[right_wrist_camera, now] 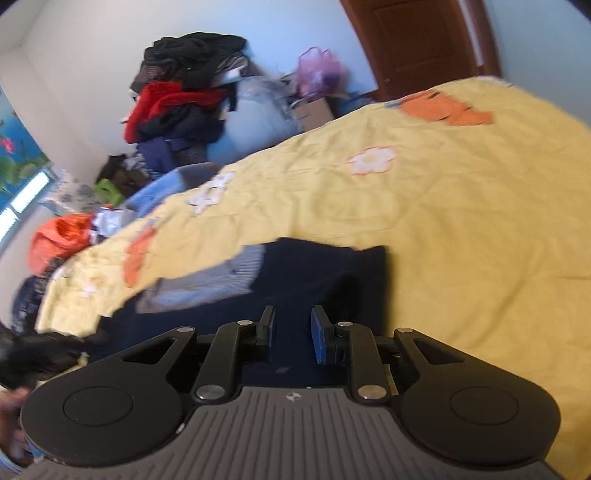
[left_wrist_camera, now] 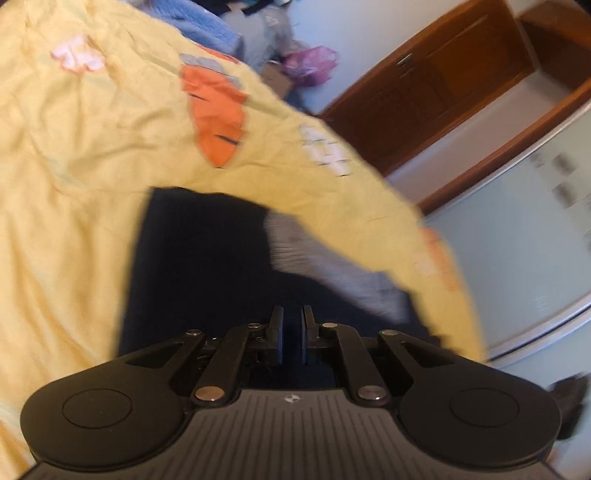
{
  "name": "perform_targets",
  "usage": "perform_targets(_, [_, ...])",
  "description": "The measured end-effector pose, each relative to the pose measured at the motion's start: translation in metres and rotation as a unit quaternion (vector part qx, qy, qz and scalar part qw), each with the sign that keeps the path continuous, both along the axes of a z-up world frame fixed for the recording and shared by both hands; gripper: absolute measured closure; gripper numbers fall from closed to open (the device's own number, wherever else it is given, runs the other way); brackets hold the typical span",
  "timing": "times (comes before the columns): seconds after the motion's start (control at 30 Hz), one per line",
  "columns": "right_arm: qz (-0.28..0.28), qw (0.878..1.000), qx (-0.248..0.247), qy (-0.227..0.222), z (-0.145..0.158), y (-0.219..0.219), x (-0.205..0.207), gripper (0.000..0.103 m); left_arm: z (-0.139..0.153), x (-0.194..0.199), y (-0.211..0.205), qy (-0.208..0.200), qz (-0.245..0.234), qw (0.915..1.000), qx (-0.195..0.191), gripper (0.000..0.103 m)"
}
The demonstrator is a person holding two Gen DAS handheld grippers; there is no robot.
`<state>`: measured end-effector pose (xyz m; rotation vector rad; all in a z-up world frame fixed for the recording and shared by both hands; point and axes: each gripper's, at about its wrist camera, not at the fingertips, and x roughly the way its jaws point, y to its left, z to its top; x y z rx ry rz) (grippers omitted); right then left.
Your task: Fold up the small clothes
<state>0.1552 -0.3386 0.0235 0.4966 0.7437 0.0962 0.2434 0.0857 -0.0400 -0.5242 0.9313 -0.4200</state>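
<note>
Left wrist: left gripper (left_wrist_camera: pixel 292 334) low over navy garment (left_wrist_camera: pixel 207 266) on yellow bedspread (left_wrist_camera: pixel 74 177), fingers nearly pressed together, dark cloth apparently between. Right gripper (right_wrist_camera: pixel 291 334) fingers spread, empty; garment at 12 o'clock, grey panel (right_wrist_camera: pixel 210 280) at 10

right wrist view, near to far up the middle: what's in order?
right gripper → navy garment → yellow bedspread → cardboard box → purple bag → wall.

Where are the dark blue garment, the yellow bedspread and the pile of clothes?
dark blue garment (right_wrist_camera: pixel 325 280), right wrist view, its navy body.
yellow bedspread (right_wrist_camera: pixel 461 206), right wrist view, bare yellow area.
pile of clothes (right_wrist_camera: pixel 177 103), right wrist view, red item.
</note>
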Motion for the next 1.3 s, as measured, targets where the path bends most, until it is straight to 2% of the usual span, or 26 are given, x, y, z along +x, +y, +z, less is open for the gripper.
perform_targets(0.07, [-0.009, 1.000, -0.007, 0.019, -0.012, 0.003, 0.014, 0.076, -0.009, 0.003, 0.008, -0.002, 0.020, 0.9994, 0.030, 0.095])
perform_targets(0.1, [-0.023, 0.999, -0.022, 0.030, -0.019, 0.002, 0.019, 0.078, -0.013, 0.003, 0.017, -0.006, 0.029, 0.9995, 0.014, 0.095])
perform_targets(0.13, [-0.049, 0.997, -0.048, 0.030, -0.022, -0.002, 0.022, 0.092, -0.015, 0.003, 0.022, -0.005, 0.035, 0.9993, 0.012, 0.096])
perform_targets(0.17, [-0.072, 0.995, -0.063, 0.029, -0.025, -0.008, 0.022, 0.098, -0.015, 0.005, 0.025, -0.005, 0.035, 0.9992, 0.019, 0.098])
perform_targets(0.2, [-0.086, 0.993, -0.068, 0.035, -0.028, -0.015, 0.022, 0.099, -0.015, 0.005, 0.028, -0.008, 0.039, 0.9990, 0.022, 0.098])
perform_targets(0.23, [-0.094, 0.993, -0.061, 0.033, -0.028, -0.022, 0.018, 0.088, -0.015, 0.006, 0.030, -0.006, 0.043, 0.9988, 0.020, 0.098])
perform_targets(0.27, [-0.095, 0.994, -0.046, 0.024, -0.025, -0.027, 0.011, 0.085, -0.013, 0.007, 0.030, -0.007, 0.037, 0.9989, 0.029, 0.098])
perform_targets(0.37, [-0.113, 0.992, -0.051, -0.014, -0.005, -0.032, -0.011, 0.082, 0.000, 0.002, 0.025, -0.019, 0.044, 0.9942, 0.097, 0.098])
perform_targets(0.43, [-0.085, 0.996, -0.012, -0.025, 0.001, -0.033, -0.015, 0.082, 0.007, -0.004, 0.023, -0.024, 0.038, 0.9948, 0.092, 0.097])
perform_targets(0.53, [-0.030, 0.999, 0.019, -0.028, -0.003, -0.015, -0.008, 0.082, 0.016, -0.023, 0.014, -0.046, -0.001, 0.9987, 0.022, 0.097])
perform_targets(0.6, [0.003, 0.999, 0.044, -0.007, -0.014, -0.002, -0.002, 0.082, 0.014, -0.035, 0.004, -0.043, -0.018, 0.9988, 0.016, 0.097])
perform_targets(0.67, [0.006, 1.000, 0.004, 0.031, -0.026, 0.008, 0.000, 0.082, 0.003, -0.043, -0.005, -0.033, -0.037, 0.9978, 0.043, 0.097])
perform_targets(0.7, [0.003, 0.999, -0.018, 0.038, -0.032, 0.008, -0.002, 0.093, -0.004, -0.048, -0.006, -0.029, -0.038, 0.9966, 0.067, 0.098])
perform_targets(0.73, [-0.001, 0.999, -0.027, 0.033, -0.035, 0.003, -0.005, 0.103, -0.009, -0.054, -0.002, -0.044, -0.039, 0.9962, 0.064, 0.098])
perform_targets(0.8, [-0.023, 0.999, -0.014, 0.026, -0.035, -0.014, -0.015, 0.103, -0.012, -0.058, 0.012, -0.047, -0.033, 0.9968, 0.055, 0.098])
perform_targets(0.87, [-0.029, 0.999, -0.014, 0.027, -0.027, -0.016, -0.023, 0.103, -0.004, -0.062, 0.023, -0.041, -0.013, 0.9960, 0.078, 0.098])
perform_targets(0.9, [-0.018, 0.999, -0.026, 0.023, -0.022, -0.009, -0.026, 0.099, 0.001, -0.068, 0.025, -0.043, -0.005, 0.9955, 0.085, 0.097])
perform_targets(0.93, [-0.003, 0.999, -0.041, 0.014, -0.016, 0.000, -0.030, 0.085, 0.007, -0.072, 0.027, -0.048, -0.007, 0.9961, 0.074, 0.097])
perform_targets(0.97, [0.010, 0.999, -0.052, 0.008, -0.013, 0.011, -0.034, 0.083, 0.010, -0.076, 0.026, -0.055, -0.021, 0.9969, 0.053, 0.097])
perform_targets(1.0, [0.023, 0.998, -0.055, 0.003, -0.012, 0.021, -0.038, 0.082, 0.013, -0.080, 0.022, -0.062, -0.030, 0.9967, 0.042, 0.097])
perform_targets(1.07, [0.055, 0.997, -0.051, 0.002, -0.016, 0.044, -0.040, 0.082, 0.015, -0.085, 0.005, -0.077, -0.038, 0.9951, 0.049, 0.096])
perform_targets(1.13, [0.072, 0.995, -0.072, 0.001, -0.020, 0.061, -0.042, 0.082, 0.005, -0.080, -0.009, -0.058, -0.042, 0.9961, 0.052, 0.093])
perform_targets(1.17, [0.072, 0.994, -0.075, 0.021, -0.026, 0.064, -0.041, 0.081, -0.002, -0.077, -0.014, -0.047, -0.038, 0.9959, 0.067, 0.093])
perform_targets(1.2, [0.068, 0.994, -0.078, 0.039, -0.034, 0.062, -0.041, 0.083, -0.008, -0.080, -0.013, -0.057, -0.041, 0.9947, 0.075, 0.093])
perform_targets(1.27, [0.052, 0.993, -0.104, 0.022, -0.038, 0.049, -0.055, 0.103, -0.013, -0.086, 0.001, -0.064, -0.031, 0.9956, 0.061, 0.093])
perform_targets(1.3, [0.040, 0.994, -0.099, 0.022, -0.037, 0.038, -0.063, 0.103, -0.011, -0.090, 0.008, -0.060, -0.025, 0.9958, 0.065, 0.093])
